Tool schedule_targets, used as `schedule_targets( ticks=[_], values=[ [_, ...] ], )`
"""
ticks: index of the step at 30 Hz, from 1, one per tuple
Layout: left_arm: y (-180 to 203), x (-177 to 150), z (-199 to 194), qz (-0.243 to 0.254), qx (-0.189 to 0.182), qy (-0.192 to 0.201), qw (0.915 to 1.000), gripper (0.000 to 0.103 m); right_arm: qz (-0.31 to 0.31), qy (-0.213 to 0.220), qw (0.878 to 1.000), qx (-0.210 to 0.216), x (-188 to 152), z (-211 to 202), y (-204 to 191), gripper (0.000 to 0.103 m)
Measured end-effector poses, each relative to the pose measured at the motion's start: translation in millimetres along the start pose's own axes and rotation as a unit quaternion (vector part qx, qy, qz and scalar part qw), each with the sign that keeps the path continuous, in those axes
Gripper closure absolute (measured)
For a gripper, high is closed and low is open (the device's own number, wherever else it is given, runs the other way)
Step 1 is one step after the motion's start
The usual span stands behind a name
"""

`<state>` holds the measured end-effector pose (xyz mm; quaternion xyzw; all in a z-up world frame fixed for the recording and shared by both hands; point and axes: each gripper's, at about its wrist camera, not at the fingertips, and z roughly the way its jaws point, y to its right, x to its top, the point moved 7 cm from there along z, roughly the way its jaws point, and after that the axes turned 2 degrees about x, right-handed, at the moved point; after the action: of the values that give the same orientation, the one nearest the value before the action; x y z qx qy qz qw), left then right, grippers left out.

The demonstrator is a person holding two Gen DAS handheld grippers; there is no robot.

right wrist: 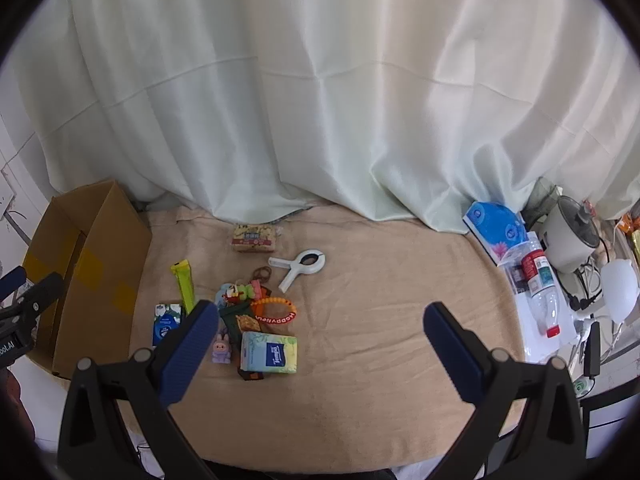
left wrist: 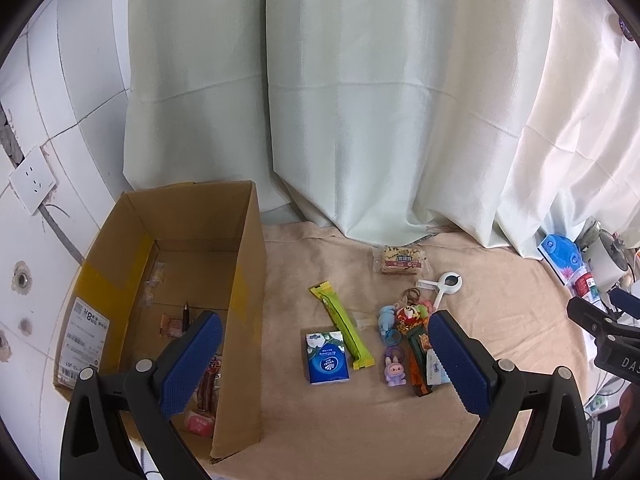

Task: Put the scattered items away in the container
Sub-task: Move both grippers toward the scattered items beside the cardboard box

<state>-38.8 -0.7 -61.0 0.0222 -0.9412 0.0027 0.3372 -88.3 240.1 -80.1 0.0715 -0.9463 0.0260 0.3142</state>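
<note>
Plenty of print here, little of it legible. The orange bead bracelet [right wrist: 276,314] spells out "HAPPY" on its red band, with further letters too small to make out. The other gripper's black body [left wrist: 618,354] shows "DAS", cut off at the frame edge. The shipping label [left wrist: 82,340] on the cardboard box [left wrist: 240,280] carries barcodes and print too small to read.

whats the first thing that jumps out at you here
The open cardboard box at the left of the beige cloth, already holding a few items. Right of it lies a bright cluster: a green snack bar, a blue tissue pack and colourful keychains.
</note>
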Motion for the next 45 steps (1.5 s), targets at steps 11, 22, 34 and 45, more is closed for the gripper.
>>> schedule_targets(
  ticks=[11, 22, 34, 45],
  values=[
    [6, 0, 2, 0.002, -0.006, -0.006, 1.0, 0.0, 0.0, -0.001, 1.0, 0.006, 0, 1, 0, 0.0],
    [12, -3, 4, 0.013, -0.019, -0.007, 0.9997, 0.0, -0.008, -0.009, 1.0, 0.018, -5, 6, -5, 0.0],
    [41, -42, 43, 0.008, -0.04, -0.052, 0.9978, 0.0, -0.003, -0.048, 0.998, 0.04, -30, 33, 7, 0.0],
    [51, -97, 119, -0.02, -0.026, -0.088, 0.9956, 0.0, 0.001, -0.1, 0.992, 0.079, -72, 89, 13, 0.0]
  ],
)
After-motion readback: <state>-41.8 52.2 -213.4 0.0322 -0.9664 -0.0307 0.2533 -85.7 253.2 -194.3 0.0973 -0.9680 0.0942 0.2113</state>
